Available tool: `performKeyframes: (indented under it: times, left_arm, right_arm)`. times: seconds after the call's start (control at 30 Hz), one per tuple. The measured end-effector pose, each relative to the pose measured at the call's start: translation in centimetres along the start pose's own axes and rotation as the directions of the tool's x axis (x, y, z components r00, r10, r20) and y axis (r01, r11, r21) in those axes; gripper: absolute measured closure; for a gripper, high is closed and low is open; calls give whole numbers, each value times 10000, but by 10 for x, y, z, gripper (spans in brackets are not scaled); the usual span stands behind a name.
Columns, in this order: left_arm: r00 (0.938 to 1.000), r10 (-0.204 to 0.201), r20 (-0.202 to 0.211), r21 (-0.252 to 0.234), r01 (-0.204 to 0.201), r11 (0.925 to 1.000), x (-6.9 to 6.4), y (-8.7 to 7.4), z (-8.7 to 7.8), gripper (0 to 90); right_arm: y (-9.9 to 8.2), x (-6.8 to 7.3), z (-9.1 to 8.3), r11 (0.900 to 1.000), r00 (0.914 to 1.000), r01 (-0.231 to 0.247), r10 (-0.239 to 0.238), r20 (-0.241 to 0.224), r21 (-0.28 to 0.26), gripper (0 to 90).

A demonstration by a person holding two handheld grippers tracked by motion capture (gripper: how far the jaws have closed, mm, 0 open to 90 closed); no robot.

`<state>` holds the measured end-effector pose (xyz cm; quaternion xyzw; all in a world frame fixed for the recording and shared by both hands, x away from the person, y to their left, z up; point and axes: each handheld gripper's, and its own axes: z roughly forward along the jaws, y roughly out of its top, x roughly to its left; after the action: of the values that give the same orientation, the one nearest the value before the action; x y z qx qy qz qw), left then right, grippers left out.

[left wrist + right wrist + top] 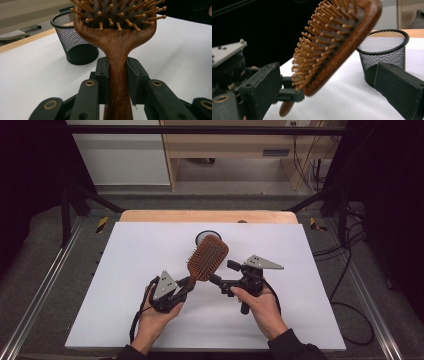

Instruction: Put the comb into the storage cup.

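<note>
Two grippers are working over the table [150,250] in the high view: the left gripper [184,285] is clamping the hairbrush [206,257] by its handle, head slanting up toward the mesh cup [204,236]. Left gripper view: fingers [103,75] are pinching the handle, long axis running straight away. Right gripper view: the right gripper [332,82], fingers apart, is straddling the brush head.
</note>
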<state>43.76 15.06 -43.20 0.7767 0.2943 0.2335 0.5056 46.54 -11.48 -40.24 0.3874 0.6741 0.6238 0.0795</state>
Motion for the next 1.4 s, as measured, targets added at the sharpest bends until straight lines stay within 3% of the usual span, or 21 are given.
performKeyframes:
  times: [0.6,1.4]
  left_arm:
    - [9999,96,103,-252,-94,9996,-3,3,-4,724]
    - [9997,196,165,-365,-190,9992,-5,5,-5,724]
  right_arm:
    - [22,11,18,9999,9994,-51,56,-355,126,120]
    - [41,2,20,9976,9961,-668,657,-583,-164,221]
